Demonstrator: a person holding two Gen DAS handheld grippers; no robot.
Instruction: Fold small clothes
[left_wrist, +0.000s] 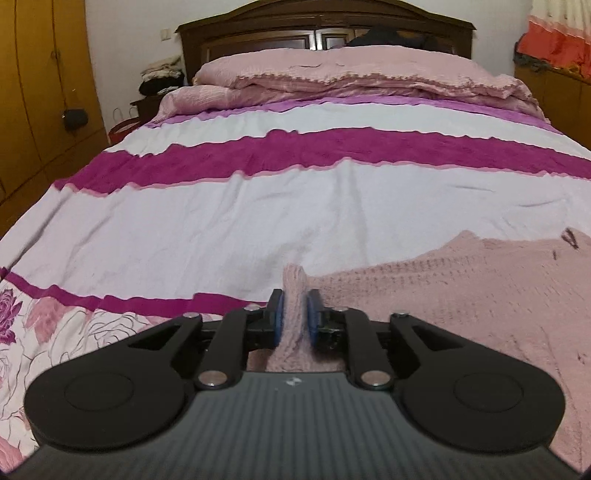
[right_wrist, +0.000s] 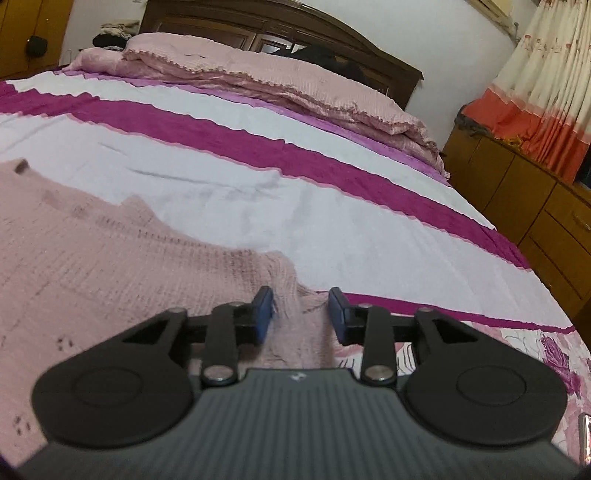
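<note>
— Lying on the striped bedspread (left_wrist: 258, 206), near its foot, is the pink knit garment (left_wrist: 461, 295).
— And the 2 claws?
— Left gripper (left_wrist: 294, 314): jaws narrow, blue pads pinching a raised ridge of the knit. Right gripper (right_wrist: 301, 314): jaws parted wider, the garment's edge between them, pads not pressing it.

1 pink knitted garment (left_wrist: 461, 291), 2 black two-finger grippers (left_wrist: 295, 317) (right_wrist: 301, 314), 1 bed with a purple-and-white striped cover (left_wrist: 258, 206), 1 folded pink quilt (left_wrist: 351, 70), 1 dark wooden headboard (left_wrist: 258, 33).
</note>
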